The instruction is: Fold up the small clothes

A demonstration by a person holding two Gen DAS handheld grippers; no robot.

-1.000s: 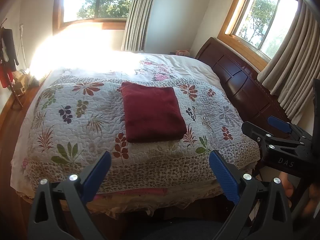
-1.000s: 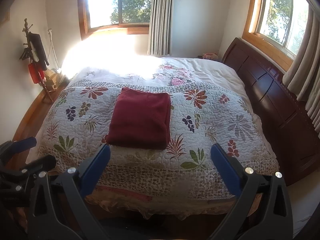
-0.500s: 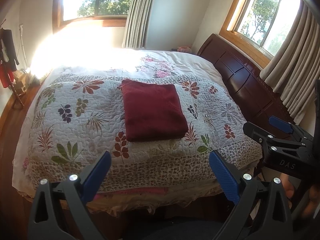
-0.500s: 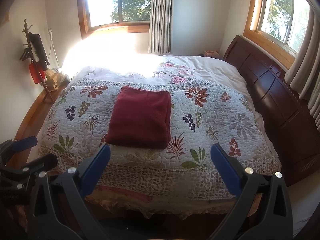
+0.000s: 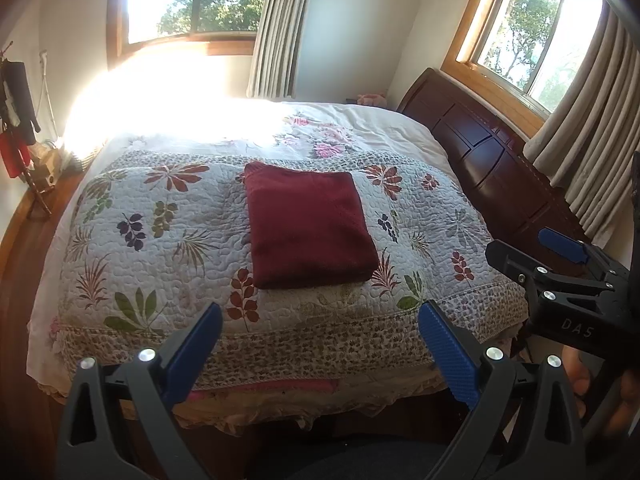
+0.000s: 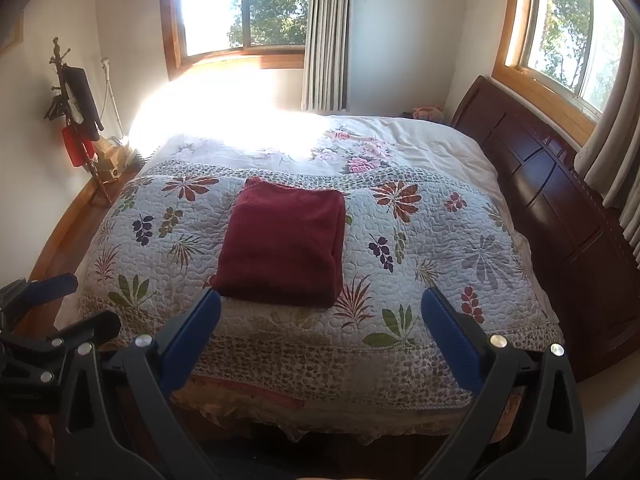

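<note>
A dark red garment (image 5: pixel 310 230) lies folded into a neat rectangle on a quilt (image 5: pixel 160 248) printed with leaves and flowers, which covers the near part of a bed (image 6: pixel 420 140). The garment sits near the middle of the quilt, flat, with its near edge close to the quilt's patterned border. The left gripper (image 5: pixel 320 338) hangs short of the bed's near edge, its jaws spread wide apart and holding nothing; its blue pads (image 5: pixel 446 350) frame the quilt border in the left wrist view. The right gripper (image 6: pixel 320 330) is in the same condition: jaws wide apart, empty, well clear of the garment, with its left blue pad visually overlapping the garment's near left corner in the right wrist view. Each gripper also appears at the edge of the other's view, the two held side by side. Part of a hand (image 5: pixel 600 384) shows under the right gripper in the left wrist view. A dark wooden headboard (image 6: pixel 560 216) runs along the right side of the bed below a window with pale curtains (image 5: pixel 592 152). A second window (image 6: pixel 244 4) on the far wall throws strong sunlight across the far half of the bed. A stand with hanging items (image 6: pixel 76 120) is at the left wall.
</note>
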